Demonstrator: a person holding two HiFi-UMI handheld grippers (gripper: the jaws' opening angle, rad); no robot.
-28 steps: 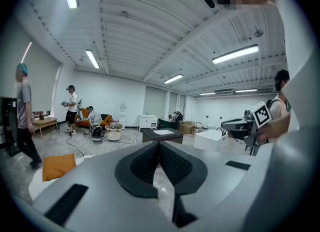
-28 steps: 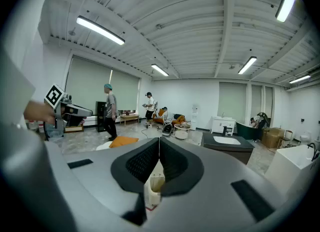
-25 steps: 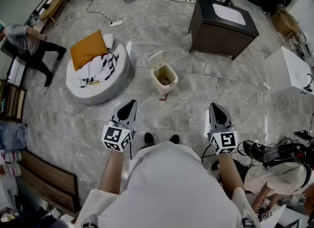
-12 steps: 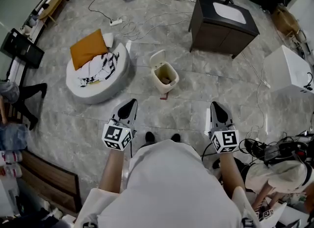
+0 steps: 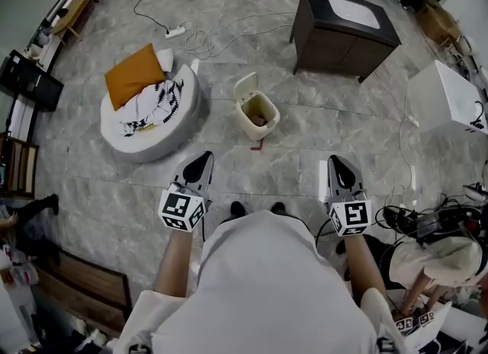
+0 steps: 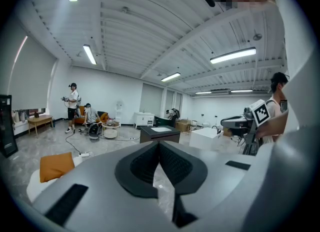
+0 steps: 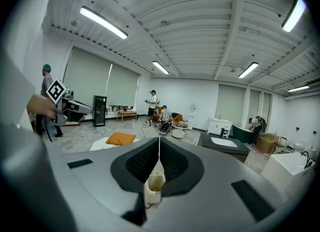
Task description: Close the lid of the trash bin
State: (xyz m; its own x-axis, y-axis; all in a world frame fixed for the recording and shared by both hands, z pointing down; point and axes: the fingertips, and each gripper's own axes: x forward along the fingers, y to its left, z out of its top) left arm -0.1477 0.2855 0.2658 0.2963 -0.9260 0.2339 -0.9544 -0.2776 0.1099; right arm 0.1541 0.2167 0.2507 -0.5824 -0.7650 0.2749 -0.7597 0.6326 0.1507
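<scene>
both tools shut and empty, trash bin open on the floor ahead

we stand on the grey marbled floor [image 5: 91, 192] with a tool in each hand, both held out in front of us and well short of the bin. the left tool [image 5: 200, 166] has its jaws pressed together; in its own view the two dark pads meet along one thin line with nothing between them. the right tool [image 5: 340, 168] reads the same way, jaws together and empty, and through the notch below its pads we can see the bin far off.

the trash bin [image 5: 259, 120] is a small cream one standing on the floor ahead of us, between the lines of the two tools and a little nearer the left one. its lid [image 5: 245, 87] is up, tilted back on the far side, and the mouth is open, with something brownish inside that we cannot make out.

to the left of the bin, close but apart, lies a round white cushion bed [image 5: 164, 135] with an orange pillow [image 5: 135, 75] and a black-patterned cloth on it. beyond the bin to the right stands a dark cabinet [image 5: 328, 47] with a white inset top. a white box [image 5: 446, 101] is further right. a person [image 5: 438, 265] sits low at our right side among cables.
</scene>
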